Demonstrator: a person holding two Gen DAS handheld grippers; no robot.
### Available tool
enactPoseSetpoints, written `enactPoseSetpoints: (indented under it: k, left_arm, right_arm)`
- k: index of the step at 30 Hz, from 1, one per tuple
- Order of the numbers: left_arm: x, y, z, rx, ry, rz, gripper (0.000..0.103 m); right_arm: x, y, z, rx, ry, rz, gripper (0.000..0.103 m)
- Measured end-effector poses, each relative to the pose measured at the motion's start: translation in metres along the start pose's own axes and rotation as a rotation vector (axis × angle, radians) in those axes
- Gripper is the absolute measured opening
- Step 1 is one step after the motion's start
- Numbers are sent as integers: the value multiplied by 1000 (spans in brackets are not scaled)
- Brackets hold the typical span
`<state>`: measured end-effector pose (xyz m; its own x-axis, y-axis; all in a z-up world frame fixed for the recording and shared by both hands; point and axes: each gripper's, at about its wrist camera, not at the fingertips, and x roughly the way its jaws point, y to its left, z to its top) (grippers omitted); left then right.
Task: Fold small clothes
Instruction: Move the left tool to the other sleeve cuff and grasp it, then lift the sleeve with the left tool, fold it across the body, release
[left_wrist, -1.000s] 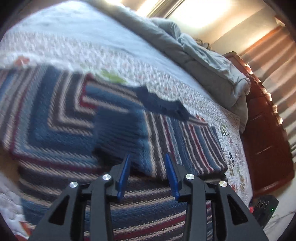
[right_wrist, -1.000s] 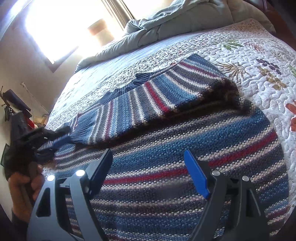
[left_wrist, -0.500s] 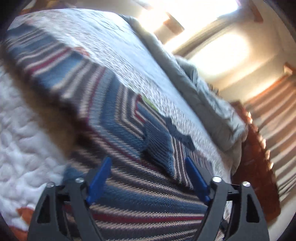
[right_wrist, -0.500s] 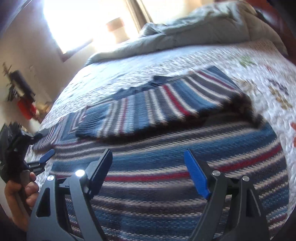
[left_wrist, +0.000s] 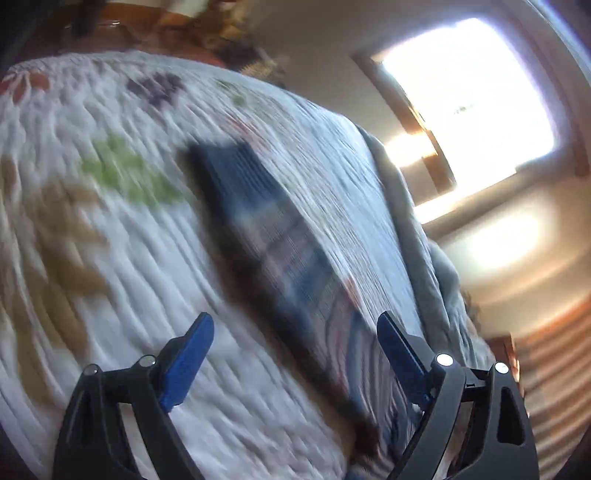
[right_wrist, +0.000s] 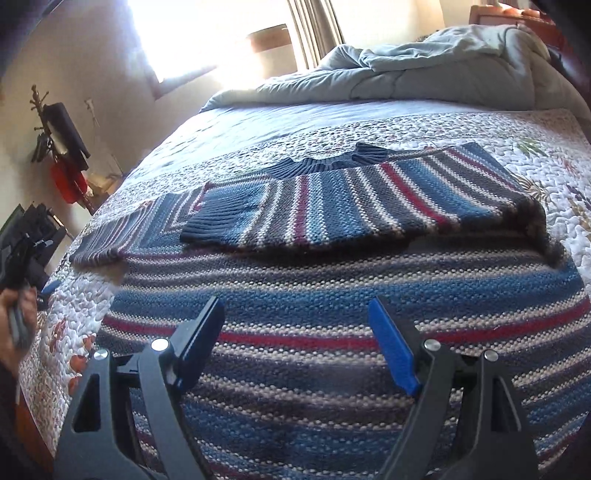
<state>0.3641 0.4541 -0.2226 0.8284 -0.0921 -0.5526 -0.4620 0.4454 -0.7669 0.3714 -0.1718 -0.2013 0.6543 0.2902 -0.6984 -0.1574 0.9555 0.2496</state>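
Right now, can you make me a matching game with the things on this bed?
Things:
1. sweater
2. comforter
3. quilt
4. right tongs

Descriptions:
A. bunched up at the far end of the bed
B. open, holding nothing
C. blue, red and white stripes
D. white with flowers, under the sweater

Pairs: 1-C, 2-A, 3-D, 4-B

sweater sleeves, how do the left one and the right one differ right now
In the right wrist view, the sleeve on the image's right is folded across the sweater's body, cuff lying on the chest. The sleeve on the image's left lies out to the side, its cuff on the quilt. The folded one shows stripes running up and down; the other runs diagonally. Both share the blue, red and cream stripes with navy ribbed cuffs.
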Motion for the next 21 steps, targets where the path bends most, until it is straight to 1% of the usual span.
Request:
enactPoseSetpoints:
  k: [1, 3, 4, 7, 10, 12, 14, 16, 17, 18, 19, 21]
  left_arm:
    - [5, 15, 20, -51, 8, -15, 90]
    - [16, 39, 49, -140, 10, -25, 90]
    - [21, 43, 58, -142, 16, -20, 90]
    - [42, 46, 71, -114, 26, -12, 90]
    - [67, 37, 80, -47, 43, 10, 90]
    - [81, 32, 86, -20, 35, 30, 90]
    - [88, 29, 91, -17, 29, 50, 89]
    - [88, 32, 101, -1, 33, 74, 89]
    - [89, 29, 100, 16, 32, 89, 83]
    - [91, 27, 99, 39, 38, 114, 72]
    - [94, 26, 99, 54, 51, 157, 50]
    - [95, 30, 98, 59, 50, 203, 21]
  right_arm:
    - [0, 1, 0, -4, 0, 2, 81]
    - [2, 4, -1, -17, 0, 0, 81]
    - [3, 6, -2, -24, 2, -2, 81]
    - [6, 8, -4, -38, 8, -2, 82]
    - [9, 8, -5, -40, 14, -6, 82]
    - [10, 8, -6, -40, 16, -10, 82]
    - [13, 8, -6, -37, 22, -11, 82]
    - [16, 7, -6, -33, 26, -16, 82]
    - [16, 7, -6, -32, 28, -17, 82]
    - [16, 7, -6, -27, 30, -12, 82]
    - [16, 6, -6, -22, 29, -9, 82]
    - [14, 5, -6, -14, 29, -3, 82]
